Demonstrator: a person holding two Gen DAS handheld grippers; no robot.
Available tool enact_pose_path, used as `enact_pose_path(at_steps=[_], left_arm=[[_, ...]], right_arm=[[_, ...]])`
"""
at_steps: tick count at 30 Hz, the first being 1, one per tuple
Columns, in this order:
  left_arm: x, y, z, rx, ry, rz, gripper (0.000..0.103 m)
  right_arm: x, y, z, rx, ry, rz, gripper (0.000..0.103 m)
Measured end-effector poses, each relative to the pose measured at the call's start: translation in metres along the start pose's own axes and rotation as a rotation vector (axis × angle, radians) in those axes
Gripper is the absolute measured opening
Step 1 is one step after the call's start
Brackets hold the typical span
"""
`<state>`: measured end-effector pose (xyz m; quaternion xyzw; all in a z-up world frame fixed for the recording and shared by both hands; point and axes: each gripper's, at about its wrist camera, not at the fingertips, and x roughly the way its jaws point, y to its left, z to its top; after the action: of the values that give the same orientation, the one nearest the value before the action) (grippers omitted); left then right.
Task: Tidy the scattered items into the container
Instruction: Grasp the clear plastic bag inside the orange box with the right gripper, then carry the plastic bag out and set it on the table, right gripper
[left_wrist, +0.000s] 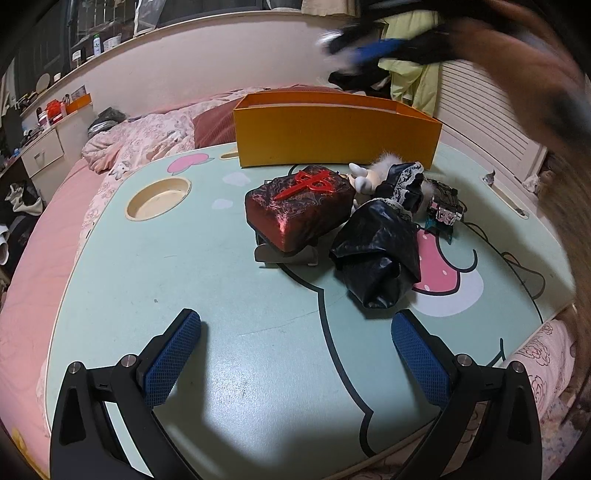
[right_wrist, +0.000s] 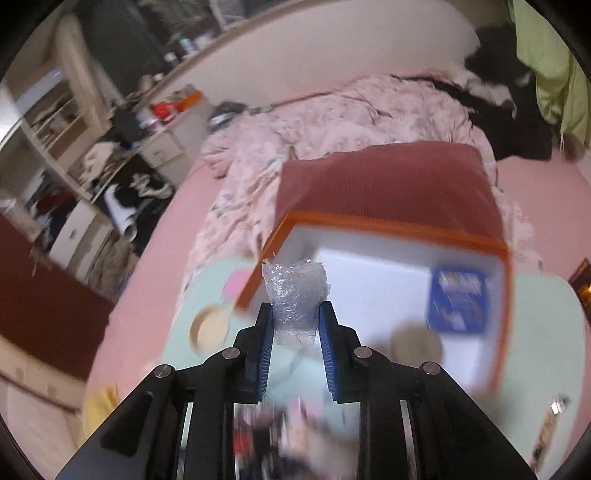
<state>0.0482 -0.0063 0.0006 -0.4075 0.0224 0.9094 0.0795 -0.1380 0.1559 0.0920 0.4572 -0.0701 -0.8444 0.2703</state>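
The orange box (left_wrist: 336, 134) stands at the far edge of the pale green lap table (left_wrist: 192, 280). In front of it lie a dark red block with a red character (left_wrist: 299, 206), a crumpled black bag (left_wrist: 376, 254), a small doll in black lace (left_wrist: 388, 181) and a small gadget (left_wrist: 443, 210). My left gripper (left_wrist: 295, 354) hovers open above the near table, nothing between its blue pads. My right gripper (right_wrist: 297, 325) is shut on a wad of clear plastic wrap (right_wrist: 295, 295), held above the near left corner of the orange box (right_wrist: 391, 225), whose white inside holds a blue card (right_wrist: 458, 302). It shows blurred at the top of the left wrist view (left_wrist: 354, 44).
The table rests on a bed with a pink floral quilt (left_wrist: 140, 140) and a dark red pillow (right_wrist: 384, 181). A round cup hole (left_wrist: 159, 199) is cut into the table's left side. Shelves and drawers (right_wrist: 74, 147) crowd the left wall; clothes (left_wrist: 413, 74) hang at the back right.
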Motion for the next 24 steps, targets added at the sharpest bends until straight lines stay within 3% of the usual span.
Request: enact_pose_path(at_steps=[5,9,13,15,17,21,24], left_arm=[[0.000,0.000,0.000,0.001,0.001,0.000,0.103],[-0.001,-0.001,0.000,-0.002,0.003,0.004,0.103],[-0.001,-0.002,0.001,-0.003,0.003,0.006,0.103],[-0.001,-0.002,0.001,-0.003,0.003,0.005,0.103],[-0.001,-0.002,0.001,-0.002,0.003,0.005,0.103],[-0.001,-0.002,0.001,-0.003,0.003,0.005,0.103],[-0.001,-0.003,0.001,-0.003,0.003,0.006,0.103]], right_arm=[[-0.018,-0.004,-0.077,-0.035,0.007,-0.112,0.024],[-0.013,-0.004,-0.130,-0.042,0.037,-0.043,0.024],[0.004,0.002,-0.148,-0.091,0.039,-0.071,0.026],[0.005,0.005,-0.150,-0.107,0.006,-0.073,0.040],[0.001,0.006,-0.152,-0.097,-0.053,-0.078,0.077],[-0.021,0.012,-0.171,-0.140,-0.175,-0.154,0.084],[-0.018,0.012,-0.189,-0.176,-0.166,-0.257,0.087]])
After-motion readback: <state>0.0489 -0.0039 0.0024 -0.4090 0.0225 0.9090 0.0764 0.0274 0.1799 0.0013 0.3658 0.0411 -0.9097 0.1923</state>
